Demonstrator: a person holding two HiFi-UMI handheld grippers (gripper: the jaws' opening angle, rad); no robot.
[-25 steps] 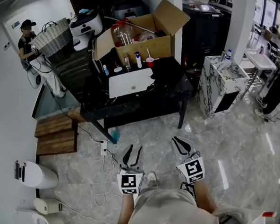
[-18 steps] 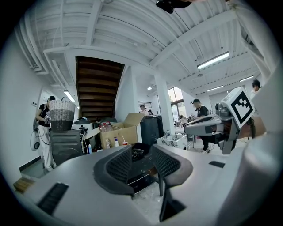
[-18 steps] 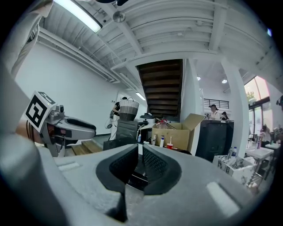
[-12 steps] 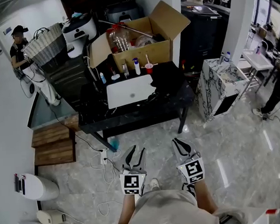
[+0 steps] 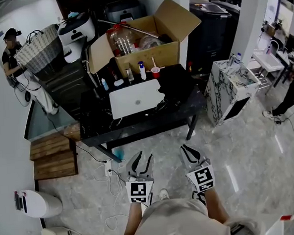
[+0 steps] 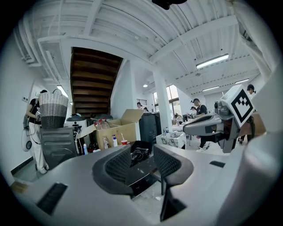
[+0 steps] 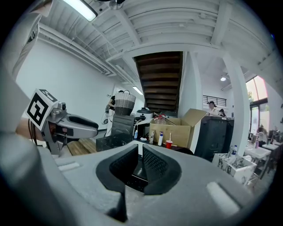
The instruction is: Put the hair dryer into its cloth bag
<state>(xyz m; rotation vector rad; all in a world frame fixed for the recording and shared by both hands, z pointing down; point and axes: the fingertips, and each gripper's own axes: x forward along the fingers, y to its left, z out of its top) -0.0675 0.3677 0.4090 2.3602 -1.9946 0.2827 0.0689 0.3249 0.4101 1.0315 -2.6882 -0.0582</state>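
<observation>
A flat white cloth bag [image 5: 135, 99] lies on the black table [image 5: 103, 127]. Just right of it sits a dark hair dryer [image 5: 164, 104] with its cord, beside a black cloth [image 5: 177, 80]. Through the left gripper view the hair dryer [image 6: 139, 153] shows far off between the jaws. Both grippers hang over the floor, well short of the table. My left gripper [image 5: 143, 156] [image 6: 141, 158] has just been opening its jaws; they stand slightly open with nothing between them. My right gripper [image 5: 185, 148] [image 7: 140, 155] is shut and empty.
An open cardboard box [image 5: 147, 37] with bottles and a red cup [image 5: 155, 69] in front fills the table's back. A marble stand [image 5: 232, 87] is at the right, wooden steps [image 5: 52, 155] at the left. A power strip [image 5: 108, 166] with cables lies on the floor. A person [image 5: 14, 53] stands far left.
The table has drawn nearer in the head view as both grippers were carried forward. The left gripper's jaws have parted a little; the right's stay together.
</observation>
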